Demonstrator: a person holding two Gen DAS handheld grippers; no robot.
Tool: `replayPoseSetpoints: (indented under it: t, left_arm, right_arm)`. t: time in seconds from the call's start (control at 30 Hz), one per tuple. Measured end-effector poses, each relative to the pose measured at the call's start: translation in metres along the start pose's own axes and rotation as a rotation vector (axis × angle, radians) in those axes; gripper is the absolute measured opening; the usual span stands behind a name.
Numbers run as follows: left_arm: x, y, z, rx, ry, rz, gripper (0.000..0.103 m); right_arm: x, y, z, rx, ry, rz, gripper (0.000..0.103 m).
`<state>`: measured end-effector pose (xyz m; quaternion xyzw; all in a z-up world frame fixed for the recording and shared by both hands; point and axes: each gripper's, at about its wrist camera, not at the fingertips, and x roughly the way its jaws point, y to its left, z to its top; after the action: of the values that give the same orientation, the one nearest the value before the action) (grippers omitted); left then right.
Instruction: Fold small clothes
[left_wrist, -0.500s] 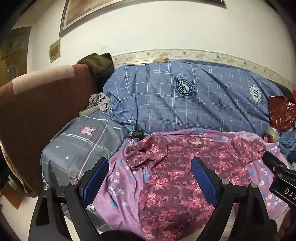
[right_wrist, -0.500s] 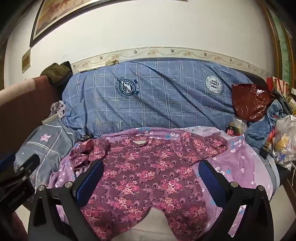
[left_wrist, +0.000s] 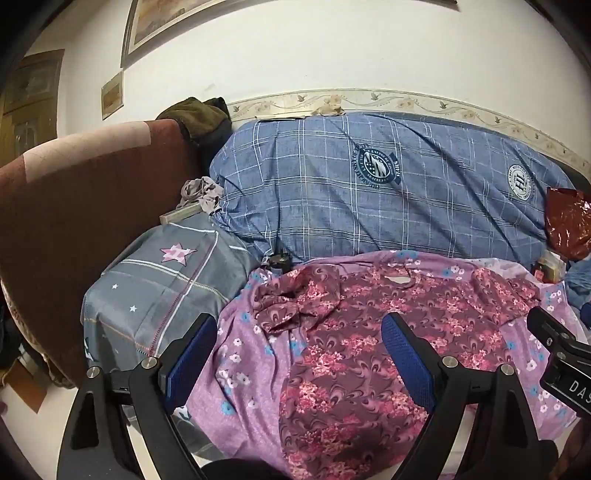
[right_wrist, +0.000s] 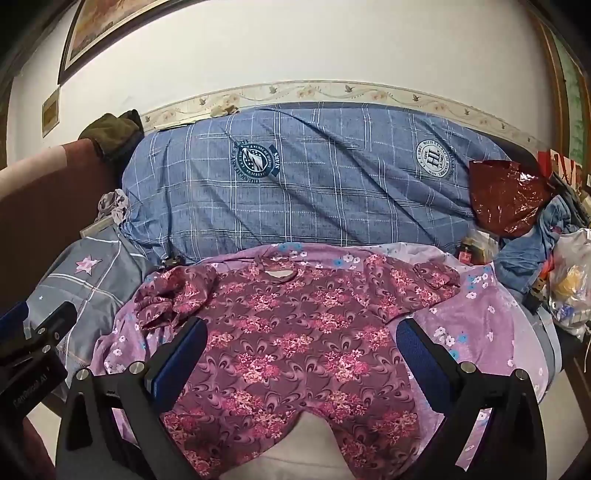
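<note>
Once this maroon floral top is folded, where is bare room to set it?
Best: the lilac flowered sheet right of the maroon floral top, before the blue clothes and bags. A narrower strip lies between its crumpled sleeve and the grey star pillow.

A floral top (right_wrist: 295, 332) lies flat on what seems a lilac-sheeted bed (right_wrist: 476, 317).

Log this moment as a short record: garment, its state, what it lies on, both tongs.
garment: floral maroon top
state: spread flat, neckline away from the cameras; one sleeve bunched, not yet folded
surface: purple flowered sheet
behind: blue checked bedding
left tongs: open, above the top, holding nothing
right tongs: open, above the top, holding nothing
</note>
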<state>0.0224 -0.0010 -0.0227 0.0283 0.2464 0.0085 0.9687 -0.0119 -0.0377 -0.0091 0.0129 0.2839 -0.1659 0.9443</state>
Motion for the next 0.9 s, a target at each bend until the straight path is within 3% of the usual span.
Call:
replayPoseSetpoints:
  t: [0.9]
  left_arm:
    - [0.013, -0.001, 0.007, -0.004, 0.027, 0.015, 0.091]
  right_arm:
    - [0.017, -0.003, -0.002, -0.006, 0.040, 0.016, 0.103]
